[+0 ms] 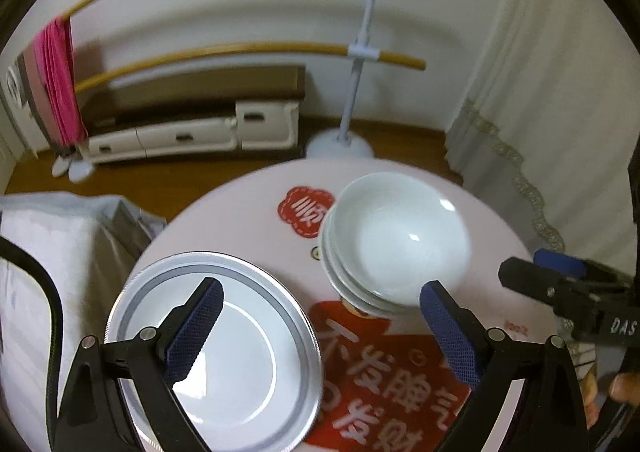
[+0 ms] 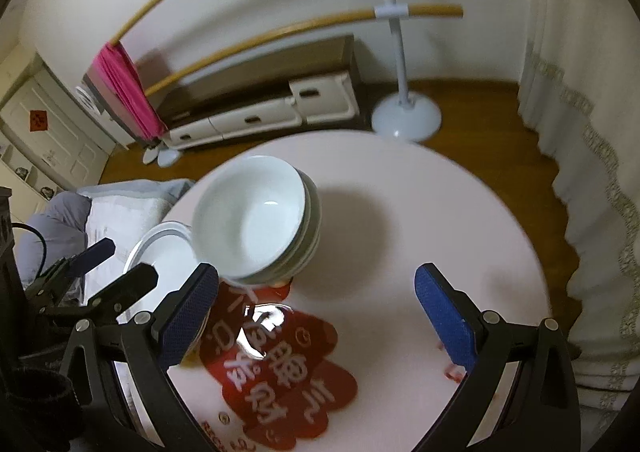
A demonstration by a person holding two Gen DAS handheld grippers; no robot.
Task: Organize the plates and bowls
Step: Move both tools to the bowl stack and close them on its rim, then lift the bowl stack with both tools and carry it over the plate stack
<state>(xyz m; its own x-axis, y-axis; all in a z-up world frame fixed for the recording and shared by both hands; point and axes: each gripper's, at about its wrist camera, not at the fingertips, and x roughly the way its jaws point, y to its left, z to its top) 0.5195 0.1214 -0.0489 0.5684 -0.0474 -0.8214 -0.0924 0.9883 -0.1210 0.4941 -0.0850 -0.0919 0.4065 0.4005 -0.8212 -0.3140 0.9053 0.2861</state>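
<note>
Here, your left gripper has its fingers spread wide and holding nothing, with the grey-rimmed plate lying on the desk under the left finger and the stack of white bowls just ahead of the right finger. Your right gripper is likewise released and empty over the desk's red print; the bowl stack sits just beyond its left finger, and the plate lies farther left.

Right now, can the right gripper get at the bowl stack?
Probably yes. The right gripper is open and empty, the bowl stack sits just ahead to its left on the table, and nothing lies between; the plate is off to the side.
</note>
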